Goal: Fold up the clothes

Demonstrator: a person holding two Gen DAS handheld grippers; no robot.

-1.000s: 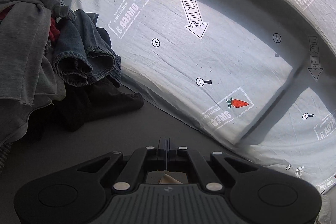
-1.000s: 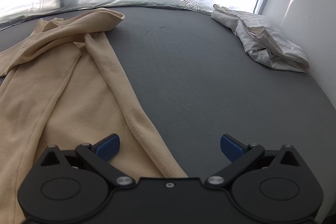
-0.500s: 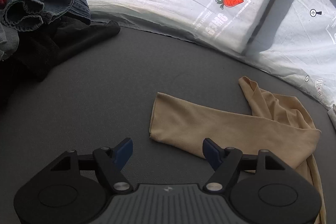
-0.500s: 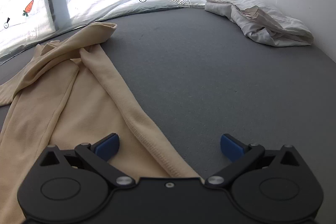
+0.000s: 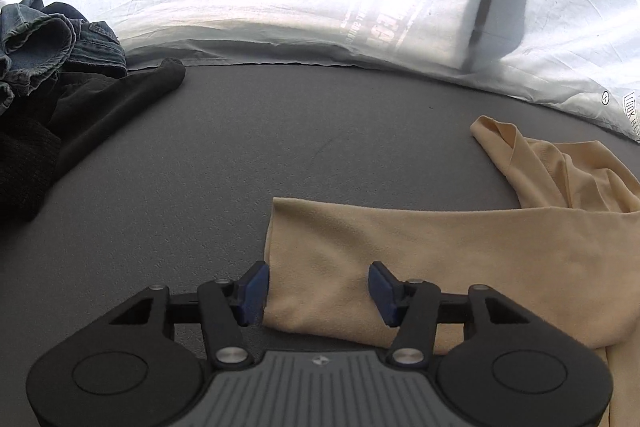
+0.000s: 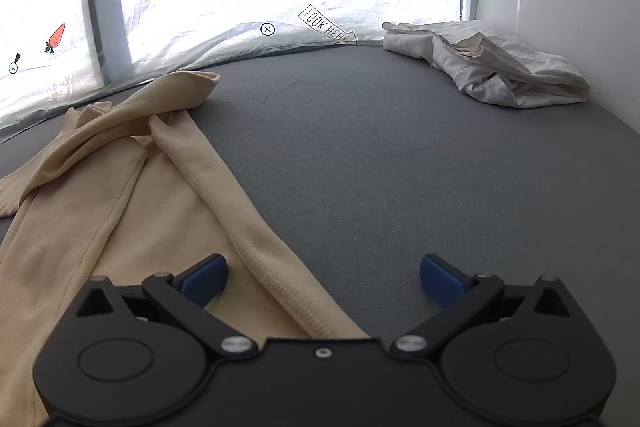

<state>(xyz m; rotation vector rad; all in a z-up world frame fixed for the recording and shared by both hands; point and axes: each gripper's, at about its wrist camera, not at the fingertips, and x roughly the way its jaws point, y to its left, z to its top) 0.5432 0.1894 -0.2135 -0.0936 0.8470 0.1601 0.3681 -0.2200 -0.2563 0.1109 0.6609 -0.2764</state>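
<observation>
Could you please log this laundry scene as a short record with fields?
surface: grey table
garment in work: beige long-sleeved top, spread out, unfolded
left hand-held gripper: jaws just closing, astride the sleeve cuff, not yet pinching
right hand-held gripper: open over the hem
elsewhere: white garment; jeans on a dark pile

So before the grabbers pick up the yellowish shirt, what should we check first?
1. Sleeve end sits between the left gripper pads: ok.
2. Left jaws have just been closing but are not pressing the cloth yet: not ok.
3. Right gripper is open over the shirt hem: ok.
4. Beige shirt lies flat: not ok, its top is bunched.
5. Grey table beside the shirt has room for folding: ok.
6. White cloth and dark clothes pile are apart from the shirt: ok.
</observation>
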